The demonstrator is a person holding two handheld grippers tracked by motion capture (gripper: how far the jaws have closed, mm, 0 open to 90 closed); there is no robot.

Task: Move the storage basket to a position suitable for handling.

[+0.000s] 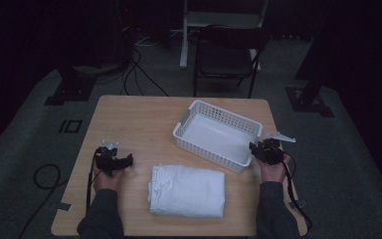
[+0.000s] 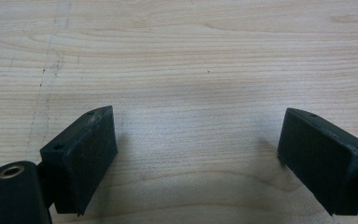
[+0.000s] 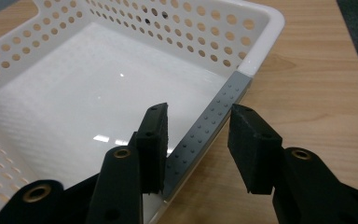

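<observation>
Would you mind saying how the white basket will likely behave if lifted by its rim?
The basket is empty, perforated plastic, so probably light. Its thin rim, straddled by the right gripper, may flex slightly. Gripped at one side, it would likely tilt.

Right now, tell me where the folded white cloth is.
In the high view the folded white cloth lies on the table's near edge, between the person's forearms, just in front of the white basket and apart from it.

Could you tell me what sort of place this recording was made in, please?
Probably a lab or studio set up for recording: a lone wooden table on grey carpet, cables trailing over the floor, dark stand bases around it, and a folding chair behind.
</observation>
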